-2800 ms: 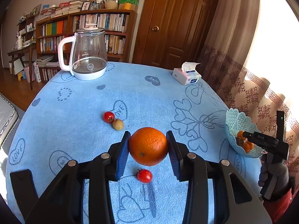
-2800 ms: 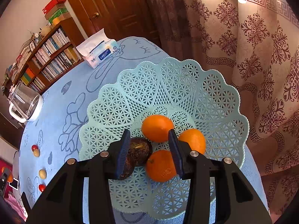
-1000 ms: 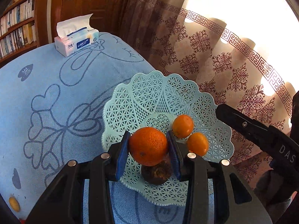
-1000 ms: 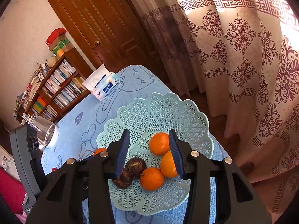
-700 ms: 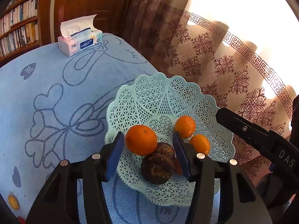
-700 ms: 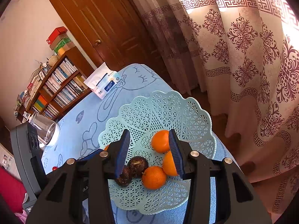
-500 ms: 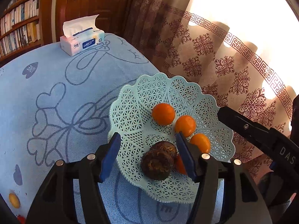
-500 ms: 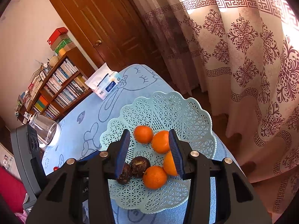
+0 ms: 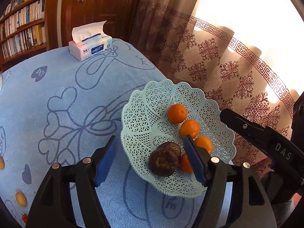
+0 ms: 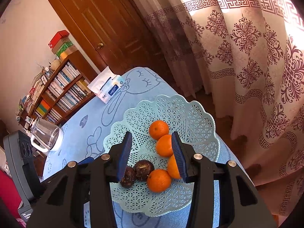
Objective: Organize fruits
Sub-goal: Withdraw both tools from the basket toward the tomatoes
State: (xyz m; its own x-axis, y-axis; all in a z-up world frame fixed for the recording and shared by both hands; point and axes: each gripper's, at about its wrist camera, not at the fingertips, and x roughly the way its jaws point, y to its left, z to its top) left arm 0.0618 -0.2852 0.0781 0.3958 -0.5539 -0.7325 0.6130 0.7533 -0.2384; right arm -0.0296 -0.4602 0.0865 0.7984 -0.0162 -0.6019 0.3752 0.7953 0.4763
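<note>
A pale green lattice fruit basket (image 9: 144,102) (image 10: 199,117) stands at the table's right edge. It holds several oranges, among them the one just dropped (image 9: 177,110) (image 10: 158,129), and two dark brown fruits (image 9: 164,158) (image 10: 143,170). My left gripper (image 9: 150,159) is open and empty above the basket's near rim. My right gripper (image 10: 150,153) is open and empty above the basket; it also shows in the left wrist view (image 9: 254,133) at the right.
A tissue box (image 9: 89,46) (image 10: 107,87) lies at the far side of the blue tablecloth (image 9: 57,87). Small yellow fruits (image 9: 20,199) and a red one (image 9: 24,217) lie at the left. A glass kettle (image 10: 47,136), bookshelf, door and curtain surround the table.
My left gripper carried an orange from the table middle to the basket, opened and let it go; the orange rolled to the basket's far side. The left gripper has drawn back.
</note>
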